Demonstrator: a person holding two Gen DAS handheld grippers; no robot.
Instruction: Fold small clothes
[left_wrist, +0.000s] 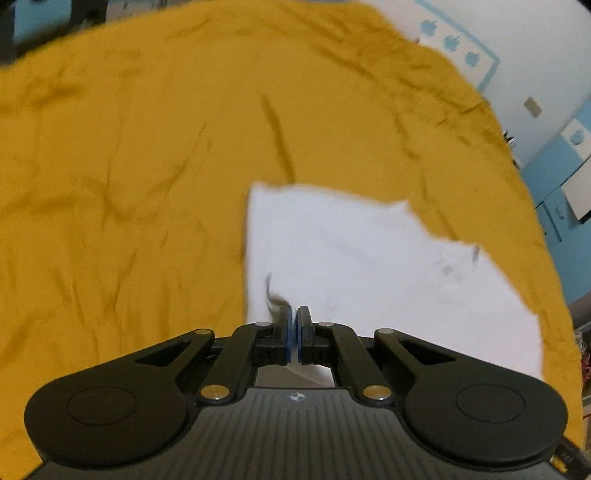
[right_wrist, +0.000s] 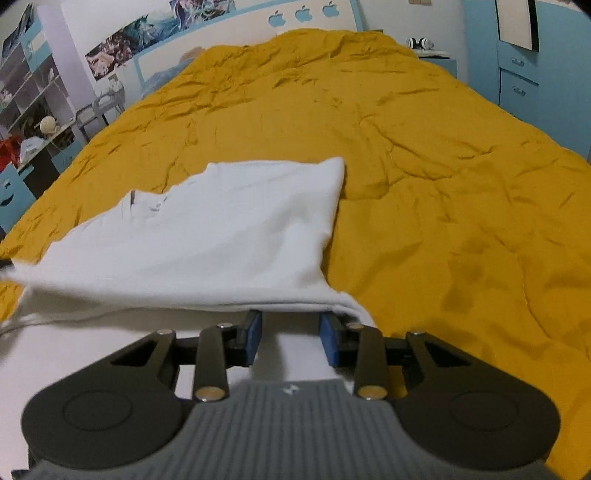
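Observation:
A white garment (left_wrist: 369, 266) lies on a mustard-yellow bedspread (left_wrist: 129, 166). In the left wrist view my left gripper (left_wrist: 294, 317) is shut on the garment's near edge, with white cloth pinched between the blue pads. In the right wrist view the same white garment (right_wrist: 229, 229) stretches away over the bedspread (right_wrist: 443, 184), its near edge lifted. My right gripper (right_wrist: 290, 319) is open, its blue pads (right_wrist: 254, 332) apart just under the garment's raised near edge, with cloth draped over the right finger.
The bed fills most of both views. Blue cabinets (right_wrist: 524, 66) stand at the right. Shelves and a cluttered desk (right_wrist: 33, 125) are at the left. A white wall with blue apple stickers (right_wrist: 303, 14) is behind the bed.

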